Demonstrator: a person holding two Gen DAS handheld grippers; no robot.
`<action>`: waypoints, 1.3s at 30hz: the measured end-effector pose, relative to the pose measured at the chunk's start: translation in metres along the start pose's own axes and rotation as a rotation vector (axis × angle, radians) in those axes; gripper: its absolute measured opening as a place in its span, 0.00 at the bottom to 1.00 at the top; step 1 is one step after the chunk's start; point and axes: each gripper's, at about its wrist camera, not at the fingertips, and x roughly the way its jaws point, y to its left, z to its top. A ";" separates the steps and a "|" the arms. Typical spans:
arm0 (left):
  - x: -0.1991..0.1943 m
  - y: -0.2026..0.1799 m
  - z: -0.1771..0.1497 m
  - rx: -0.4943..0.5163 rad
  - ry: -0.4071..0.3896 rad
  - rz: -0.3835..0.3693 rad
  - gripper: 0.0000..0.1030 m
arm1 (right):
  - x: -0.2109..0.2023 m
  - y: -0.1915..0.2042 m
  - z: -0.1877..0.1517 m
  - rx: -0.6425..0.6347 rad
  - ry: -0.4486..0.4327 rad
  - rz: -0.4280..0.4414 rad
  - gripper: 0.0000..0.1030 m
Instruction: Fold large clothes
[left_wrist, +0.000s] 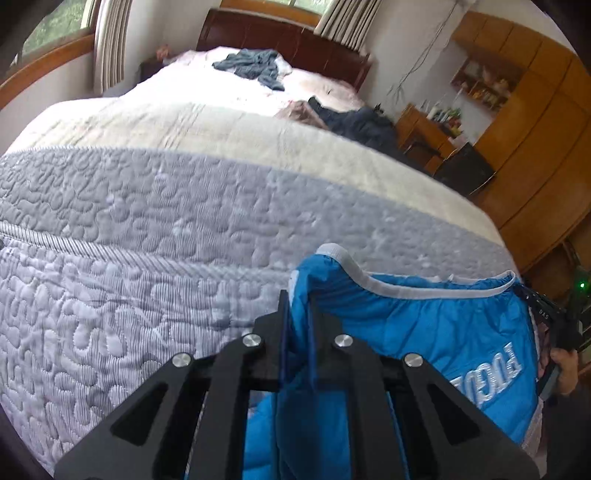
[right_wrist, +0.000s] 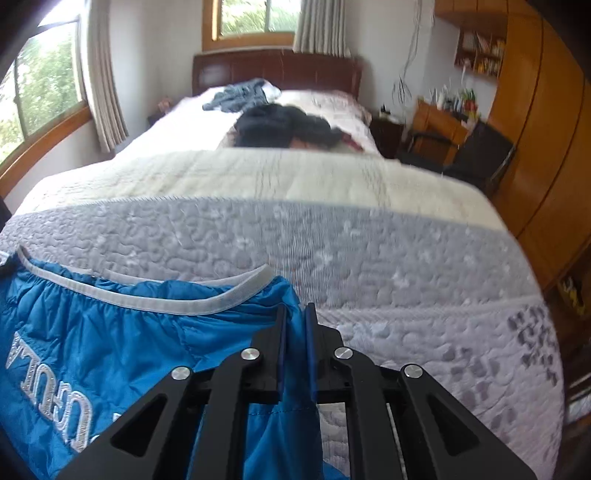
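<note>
While stretched over the near bed (left_wrist: 184, 192) edge, blue jacket (left_wrist: 424, 325) is held taut.
Left gripper (left_wrist: 297, 314) and right gripper (right_wrist: 295, 325) jaws nearly closed, each pinching a corner, presumably for spreading flat.

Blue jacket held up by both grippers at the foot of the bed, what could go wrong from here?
1. The left gripper and right gripper each pinch only a thin bunch of the jacket near its grey hem; the slick fabric may slip out.
2. The hem sags between the grips, so the jacket may land wrinkled on the quilt.
3. Dark clothes lie farther up the bed; laying the jacket out far forward could overlap them.
</note>
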 end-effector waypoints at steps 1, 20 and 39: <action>0.007 0.004 -0.001 -0.004 0.018 0.009 0.07 | 0.008 -0.001 -0.001 0.010 0.026 0.003 0.09; -0.002 0.030 -0.003 -0.095 0.069 0.048 0.39 | 0.036 -0.049 -0.016 0.249 0.151 0.182 0.68; -0.048 -0.001 -0.093 -0.002 0.109 -0.153 0.41 | -0.023 0.009 -0.090 0.080 0.240 0.241 0.20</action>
